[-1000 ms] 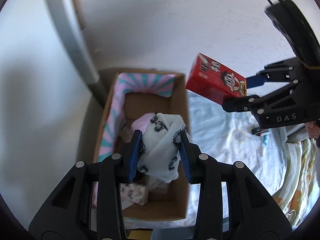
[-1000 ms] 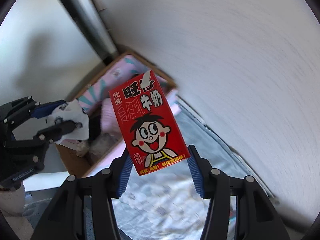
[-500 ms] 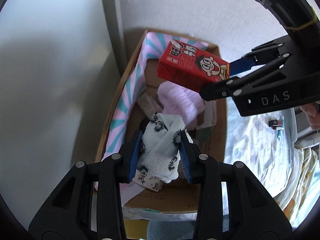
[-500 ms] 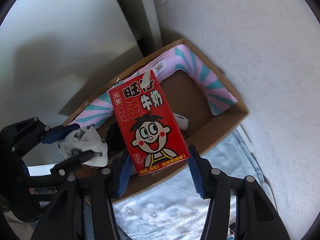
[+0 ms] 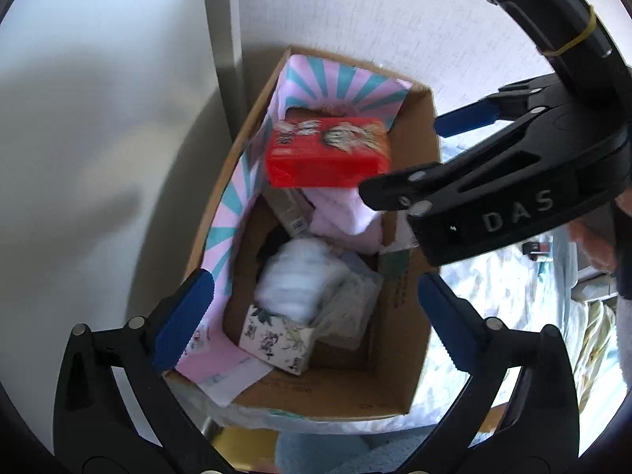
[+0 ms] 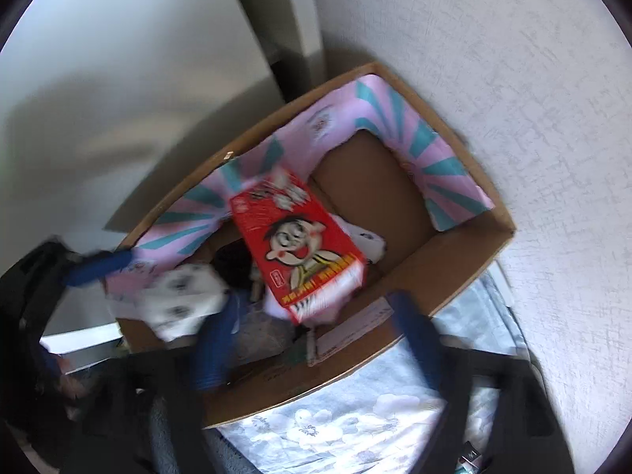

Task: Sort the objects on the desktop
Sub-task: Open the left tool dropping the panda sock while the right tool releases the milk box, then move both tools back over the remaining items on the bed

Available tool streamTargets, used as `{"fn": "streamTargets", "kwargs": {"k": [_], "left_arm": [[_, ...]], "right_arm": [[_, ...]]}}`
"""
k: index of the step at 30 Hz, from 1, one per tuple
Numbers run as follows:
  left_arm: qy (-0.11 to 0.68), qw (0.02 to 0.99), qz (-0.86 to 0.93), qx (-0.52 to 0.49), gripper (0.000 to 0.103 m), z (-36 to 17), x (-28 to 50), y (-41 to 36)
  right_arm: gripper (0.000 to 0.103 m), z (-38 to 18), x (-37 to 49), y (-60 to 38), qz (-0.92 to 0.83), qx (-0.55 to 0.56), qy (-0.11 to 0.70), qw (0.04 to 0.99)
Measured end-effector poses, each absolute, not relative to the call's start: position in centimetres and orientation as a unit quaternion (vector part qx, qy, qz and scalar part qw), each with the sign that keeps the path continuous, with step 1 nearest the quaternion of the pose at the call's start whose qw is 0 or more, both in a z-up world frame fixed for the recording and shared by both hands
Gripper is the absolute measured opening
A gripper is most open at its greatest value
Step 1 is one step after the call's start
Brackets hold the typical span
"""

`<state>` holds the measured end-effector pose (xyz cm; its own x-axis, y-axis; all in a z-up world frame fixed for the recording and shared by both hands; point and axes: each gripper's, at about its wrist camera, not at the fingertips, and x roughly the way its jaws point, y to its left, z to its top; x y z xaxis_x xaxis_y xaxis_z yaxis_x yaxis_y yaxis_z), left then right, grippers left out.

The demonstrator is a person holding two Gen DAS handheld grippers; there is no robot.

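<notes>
left tool (image 5: 312, 296): its jaws are opening and stand wide, blue pads on either side of the near half of the box, nothing pressed between them; it points steeply down into the box.
right tool (image 6: 316, 339): its jaws are opening, blurred, pads wide apart with nothing gripped between them; it points straight down over the near edge of the box. in the left wrist view it reaches in from the right, above the box's right wall.
cardboard box (image 5: 418, 339): open-topped, brown, set against a pale wall; a pink lining with teal rays (image 5: 339, 83) covers its far wall and left wall.
red milk carton (image 6: 300, 237): free of the right tool, blurred, lying tilted with its cartoon face up, inside the box toward the far left; in the left wrist view it sits over a pale pink cloth.
white patterned cloth (image 5: 294, 276): free of the left tool, blurred, in the middle of the box just beyond the small printed box; in the right wrist view it shows at the box's left side, with dark printed spots.
pale pink cloth (image 5: 347, 213): folded, under and just near of the carton, toward the right wall.
small printed box (image 5: 276, 339): white with dark drawings, at the near end of the box floor, touching the white cloth above it.
bed sheet (image 6: 335, 422): pale blue with white flowers, under the near and right sides of the box.
person: part of a hand (image 5: 596, 245) shows at the right edge behind the right tool.
</notes>
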<state>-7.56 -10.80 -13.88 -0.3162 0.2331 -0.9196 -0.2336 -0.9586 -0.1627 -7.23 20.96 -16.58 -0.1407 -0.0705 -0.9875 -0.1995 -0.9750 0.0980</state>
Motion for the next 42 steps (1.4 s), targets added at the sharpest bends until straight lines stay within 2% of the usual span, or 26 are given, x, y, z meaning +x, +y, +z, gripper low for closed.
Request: {"fn": "streamTargets", "kwargs": {"k": [5, 27, 35, 42], "left_arm": [[0.004, 0.156, 0.815, -0.559, 0.103, -13.4, -7.2, -10.3], [0.025, 0.176, 0.823, -0.54, 0.103, -10.0, -5.9, -9.5], [0.034, 0.217, 0.821, -0.527, 0.103, -8.6, -5.5, -7.2], [0.052, 0.268, 0.816, -0.509, 0.103, -7.5, -4.6, -3.5]], "right_arm": [[0.102, -15.7, -6.9, 21.1, 0.762, -0.638, 0.094, 0.059], [0.102, -14.0, -4.6, 22.3, 0.778, -0.614, 0.115, 0.064], [0.102, -11.6, -1.8, 24.0, 0.79, -0.594, 0.12, 0.091], [0.102, -10.6, 3.3, 27.4, 0.782, -0.586, 0.171, 0.123]]}}
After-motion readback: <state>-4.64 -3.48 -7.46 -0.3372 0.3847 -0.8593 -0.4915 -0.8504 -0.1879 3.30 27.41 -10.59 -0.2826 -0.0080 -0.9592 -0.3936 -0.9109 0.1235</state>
